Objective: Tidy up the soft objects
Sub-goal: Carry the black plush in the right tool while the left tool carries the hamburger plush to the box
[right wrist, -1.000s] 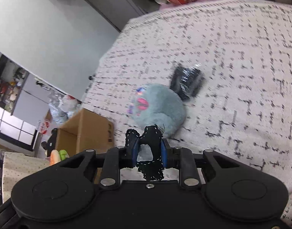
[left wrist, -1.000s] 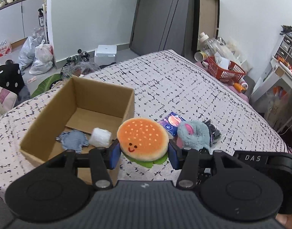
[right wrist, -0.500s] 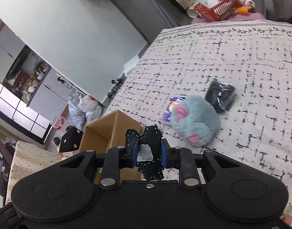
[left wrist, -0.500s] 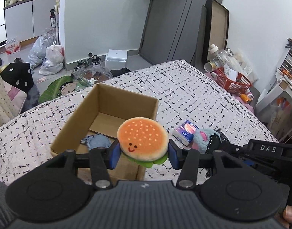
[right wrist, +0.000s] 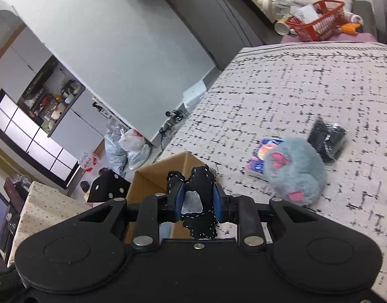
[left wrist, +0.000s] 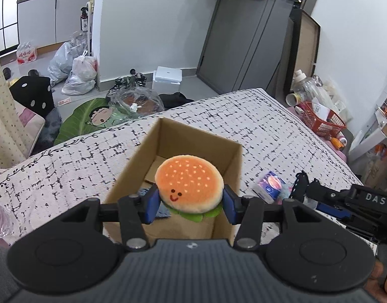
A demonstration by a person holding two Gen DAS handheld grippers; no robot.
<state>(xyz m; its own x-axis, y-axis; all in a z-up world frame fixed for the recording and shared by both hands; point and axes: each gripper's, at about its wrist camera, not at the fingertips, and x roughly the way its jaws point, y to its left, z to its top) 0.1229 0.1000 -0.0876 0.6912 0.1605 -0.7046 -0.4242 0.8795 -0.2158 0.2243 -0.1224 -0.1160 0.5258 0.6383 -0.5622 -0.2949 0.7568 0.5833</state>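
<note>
My left gripper is shut on an orange burger plush with a smiling face and holds it above the open cardboard box on the bed. A blue-grey soft item lies inside the box, mostly hidden. My right gripper is shut on a black stitched fabric piece and sits near the box, to its right. A grey plush paw with pink pads lies on the bed beyond it.
A small blue packet lies on the bed beside the paw, and it also shows in the left wrist view. A black wrapped packet lies behind the paw. A red basket stands past the bed's far edge.
My left gripper has carried the burger plush up and over the box. My right gripper has swung left toward the box with the black fabric piece; the paw now lies to its right.
</note>
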